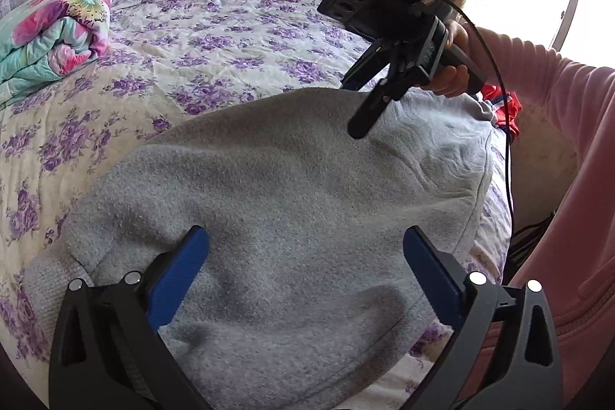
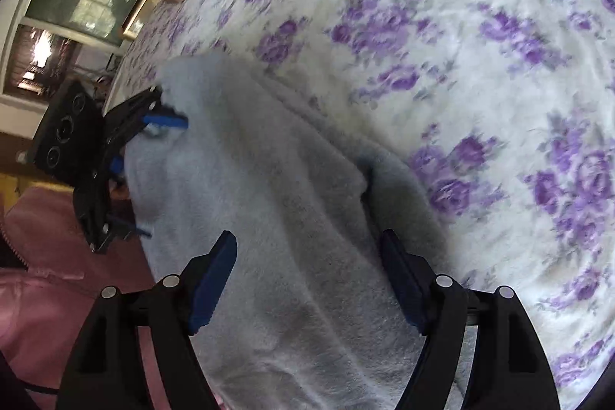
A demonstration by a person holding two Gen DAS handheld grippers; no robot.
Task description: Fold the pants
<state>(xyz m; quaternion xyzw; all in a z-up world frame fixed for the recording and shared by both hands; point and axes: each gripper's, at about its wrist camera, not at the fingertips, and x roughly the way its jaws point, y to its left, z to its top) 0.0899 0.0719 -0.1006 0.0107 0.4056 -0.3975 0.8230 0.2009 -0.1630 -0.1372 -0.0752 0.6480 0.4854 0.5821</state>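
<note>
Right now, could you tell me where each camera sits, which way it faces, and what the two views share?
Left wrist: on the left tool, angled down over the grey pants on the floral bedspread; its open blue fingers show, as do the right tool, the hand and a pink sleeve.
Right wrist: on the right tool, angled steeply down at the pants; its open fingers show, and the left tool.
Shared: pants, bedspread, each other's tool.
</note>
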